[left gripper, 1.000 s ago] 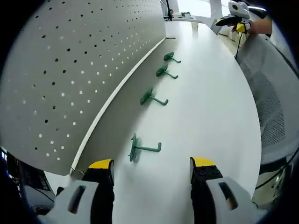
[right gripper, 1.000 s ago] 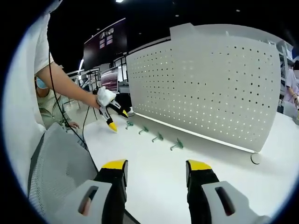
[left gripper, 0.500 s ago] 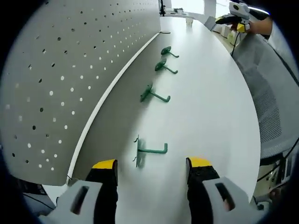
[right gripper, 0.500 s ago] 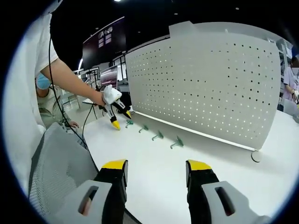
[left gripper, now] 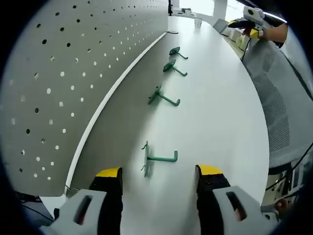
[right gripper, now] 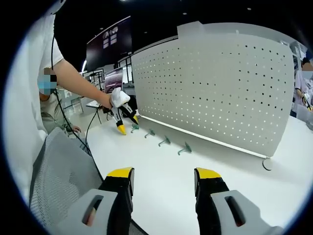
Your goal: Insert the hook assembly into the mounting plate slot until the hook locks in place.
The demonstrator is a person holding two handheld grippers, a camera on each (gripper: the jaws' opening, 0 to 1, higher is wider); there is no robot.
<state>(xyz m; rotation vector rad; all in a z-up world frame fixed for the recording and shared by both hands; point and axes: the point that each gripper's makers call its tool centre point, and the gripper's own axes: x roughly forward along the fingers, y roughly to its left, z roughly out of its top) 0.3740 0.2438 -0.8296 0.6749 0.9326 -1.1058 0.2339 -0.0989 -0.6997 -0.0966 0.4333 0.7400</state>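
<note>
Several green hooks lie in a row on the white table along the foot of the white pegboard [left gripper: 63, 73]. The nearest hook [left gripper: 155, 158] in the left gripper view rests just ahead of my open left gripper [left gripper: 159, 178], between its two yellow-tipped jaws and untouched. More hooks [left gripper: 162, 97] [left gripper: 172, 66] trail away. My right gripper [right gripper: 161, 178] is open and holds nothing, hovering over the table [right gripper: 220, 171] well back from the hooks [right gripper: 185, 149] and the pegboard [right gripper: 220, 88]. In the right gripper view the left gripper [right gripper: 121, 117] points down at the far-left hook [right gripper: 134, 129].
A person's arm [right gripper: 73, 85] reaches in from the left. A grey mesh chair back [right gripper: 58, 176] stands beside the table's near edge. A small round foot [right gripper: 266, 165] sits at the pegboard's right end. Shelving and a dark screen [right gripper: 108, 41] stand behind.
The left gripper has edged closer to the nearest hook, which now sits slightly nearer its jaws. In the right gripper view the left gripper dropped a little toward the table. The right gripper stayed put.
</note>
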